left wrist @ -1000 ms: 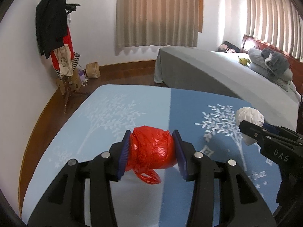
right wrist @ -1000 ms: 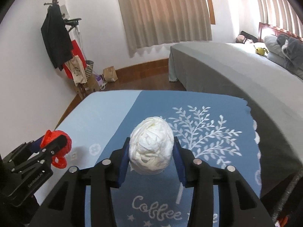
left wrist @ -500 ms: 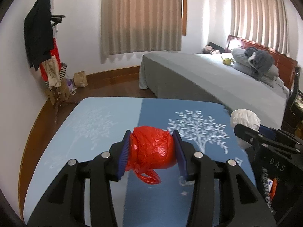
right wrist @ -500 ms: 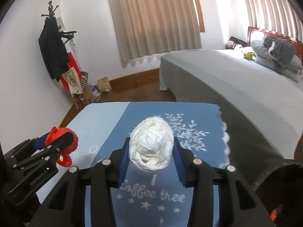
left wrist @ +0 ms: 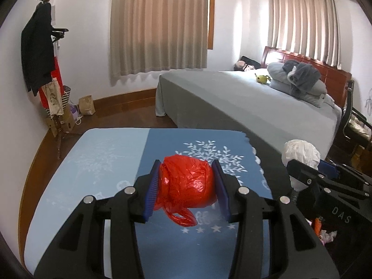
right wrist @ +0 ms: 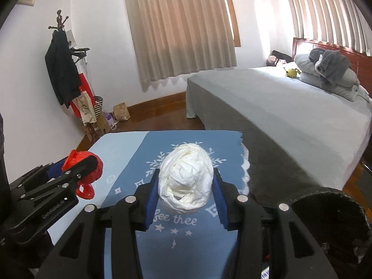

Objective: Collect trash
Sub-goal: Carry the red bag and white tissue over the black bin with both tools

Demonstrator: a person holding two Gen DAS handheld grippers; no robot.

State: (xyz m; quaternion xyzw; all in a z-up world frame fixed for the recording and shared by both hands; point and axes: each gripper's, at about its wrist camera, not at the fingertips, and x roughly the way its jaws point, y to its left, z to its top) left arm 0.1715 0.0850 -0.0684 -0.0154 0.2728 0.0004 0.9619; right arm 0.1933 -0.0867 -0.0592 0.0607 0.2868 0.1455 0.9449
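Observation:
A crumpled red plastic bag ball (left wrist: 186,183) is clamped between the blue pads of my left gripper (left wrist: 187,187), held above the blue tablecloth (left wrist: 97,162). My right gripper (right wrist: 186,193) is shut on a white plastic bag ball (right wrist: 186,181), also off the cloth. In the left wrist view the white ball (left wrist: 301,150) and the right gripper show at the right. In the right wrist view the red ball (right wrist: 86,165) and the left gripper show at the left. A black bin rim (right wrist: 332,207) sits at the lower right, with bits of rubbish (left wrist: 325,232) seen inside from the left wrist view.
A grey bed (left wrist: 244,102) with pillows and a small yellow toy (left wrist: 261,78) lies beyond the table's right edge. A coat rack with hanging clothes (left wrist: 39,53) and paper bags (left wrist: 86,105) stand by the left wall. Curtains (left wrist: 160,25) cover the windows.
Both grippers have risen and drawn back toward the table's right side with their balls still gripped. The bed and the black bin rim have come further into view.

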